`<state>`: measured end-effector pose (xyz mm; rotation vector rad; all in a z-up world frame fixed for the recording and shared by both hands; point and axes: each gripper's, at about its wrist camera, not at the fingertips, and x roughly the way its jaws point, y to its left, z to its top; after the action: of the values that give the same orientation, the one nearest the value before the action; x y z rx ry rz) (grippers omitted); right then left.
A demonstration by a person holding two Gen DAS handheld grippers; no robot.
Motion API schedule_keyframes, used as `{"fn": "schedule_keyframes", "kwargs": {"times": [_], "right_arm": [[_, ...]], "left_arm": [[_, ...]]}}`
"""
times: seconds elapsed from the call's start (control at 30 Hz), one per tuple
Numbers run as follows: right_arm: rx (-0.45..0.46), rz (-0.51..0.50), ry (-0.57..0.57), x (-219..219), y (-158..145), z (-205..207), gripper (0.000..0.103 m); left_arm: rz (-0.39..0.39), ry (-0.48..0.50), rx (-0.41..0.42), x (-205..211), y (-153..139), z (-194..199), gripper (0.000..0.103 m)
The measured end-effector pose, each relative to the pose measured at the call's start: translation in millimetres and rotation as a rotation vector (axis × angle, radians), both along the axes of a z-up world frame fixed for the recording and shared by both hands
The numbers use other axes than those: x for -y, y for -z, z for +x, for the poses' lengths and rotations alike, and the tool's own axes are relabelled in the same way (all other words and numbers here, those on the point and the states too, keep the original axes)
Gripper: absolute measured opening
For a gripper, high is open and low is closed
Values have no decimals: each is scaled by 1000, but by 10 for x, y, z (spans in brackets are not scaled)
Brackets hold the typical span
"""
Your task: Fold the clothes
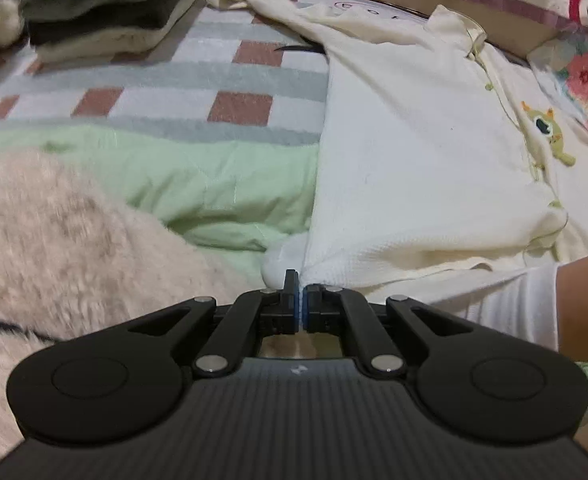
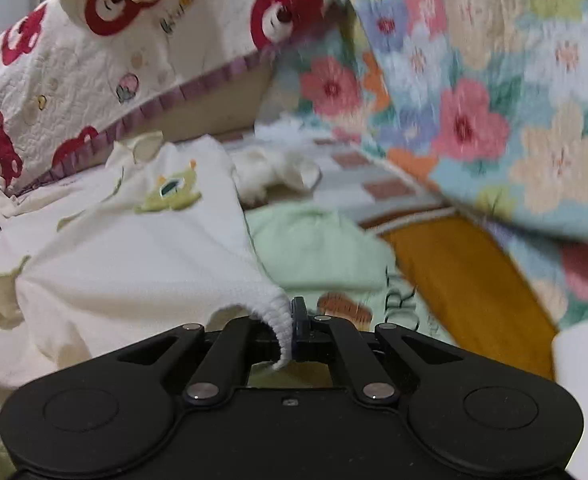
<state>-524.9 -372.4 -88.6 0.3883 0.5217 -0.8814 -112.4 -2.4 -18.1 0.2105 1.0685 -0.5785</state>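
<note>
A cream knit garment [image 1: 414, 152] with a small green monster patch [image 1: 548, 132] lies spread on the bed. My left gripper [image 1: 302, 296] is shut on its near hem corner. In the right wrist view the same cream garment [image 2: 134, 248] lies to the left, its monster patch [image 2: 172, 194] facing up. My right gripper [image 2: 292, 320] is shut on the ribbed hem edge, which drapes over the left finger. A sleeve of the garment trails toward the far left in the left wrist view.
A stack of folded clothes [image 1: 106, 8] sits at the far left on a checked blanket [image 1: 182, 80]. A fluffy pale blanket [image 1: 54, 240] and a green quilt [image 1: 198, 176] lie near. A bear-print pillow [image 2: 94, 60] and floral quilt [image 2: 474, 100] border the bed. A bare arm [image 1: 586, 304] shows at right.
</note>
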Motion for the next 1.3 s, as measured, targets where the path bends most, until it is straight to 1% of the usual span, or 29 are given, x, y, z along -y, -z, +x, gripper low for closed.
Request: {"fn": "schedule_keyframes", "kwargs": {"times": [0.1, 0.13, 0.17, 0.2, 0.23, 0.27, 0.3, 0.37, 0.4, 0.47, 0.53, 0.57, 0.63, 0.7, 0.77, 0.8, 0.87, 0.9, 1.0, 1.03, 1.07, 1.2, 1.23, 1.3], "right_arm": [[-21, -5, -16, 26, -48, 22, 1], [-26, 2, -18, 33, -57, 22, 2], [-28, 19, -15, 41, -57, 19, 5], [-31, 39, -11, 49, -54, 16, 13], [-47, 53, -6, 27, -74, 12, 21], [-67, 64, 0, -2, -100, 9, 38], [-86, 76, 6, -30, -126, 5, 51], [-126, 100, 17, -88, -177, -2, 52], [-128, 93, 8, -146, -232, -7, 52], [-113, 75, -17, -268, -351, -15, 53], [-77, 64, -34, -360, -452, -7, 53], [-60, 62, -50, -381, -479, 26, 54], [-23, 60, -96, -400, -489, 138, 55], [-1, 106, -144, -392, -443, 346, 55], [67, 140, -211, -390, -466, 536, 55], [95, 149, -245, -355, -505, 663, 55], [147, 167, -314, -274, -589, 936, 55], [166, 170, -352, -227, -640, 1099, 55], [183, 152, -461, -139, -857, 1685, 55], [188, 146, -497, -112, -930, 1882, 55], [193, 142, -528, -93, -1026, 2093, 55], [187, 142, -657, -2, -1471, 2966, 55], [163, 152, -685, 25, -1534, 3203, 55], [109, 176, -737, 76, -1637, 3683, 55]], "left_arm": [[32, 25, -26, 33, 21, 14, 3], [44, 32, -36, 37, 32, 17, 7], [49, 35, -45, 33, 33, 15, 8], [55, 38, -54, 29, 34, 14, 9], [58, 43, -64, 24, 29, 20, 12], [57, 55, -71, 15, 8, 23, 17], [56, 72, -73, 2, -25, 11, 20], [51, 104, -78, -36, -103, -10, 28], [43, 111, -85, -69, -153, -7, 30], [9, 104, -108, -165, -274, 33, 39], [-32, 87, -113, -260, -393, 93, 43], [-45, 75, -95, -301, -444, 125, 45], [-53, 39, -22, -365, -514, 178, 46], [-93, -20, 22, -436, -547, 212, 46], [-187, -42, 41, -486, -598, 265, 47], [-207, -44, 60, -466, -622, 322, 49], [-202, -31, 101, -353, -649, 486, 50], [-182, -19, 126, -253, -656, 593, 50], [-116, 22, 229, 81, -675, 901, 52], [-103, 32, 250, 188, -667, 1014, 56], [-105, 35, 250, 284, -651, 1138, 58], [-192, 7, 141, 615, -530, 1691, 58], [-209, -5, 122, 704, -491, 1811, 58], [-214, -23, 120, 886, -412, 2025, 58]]}}
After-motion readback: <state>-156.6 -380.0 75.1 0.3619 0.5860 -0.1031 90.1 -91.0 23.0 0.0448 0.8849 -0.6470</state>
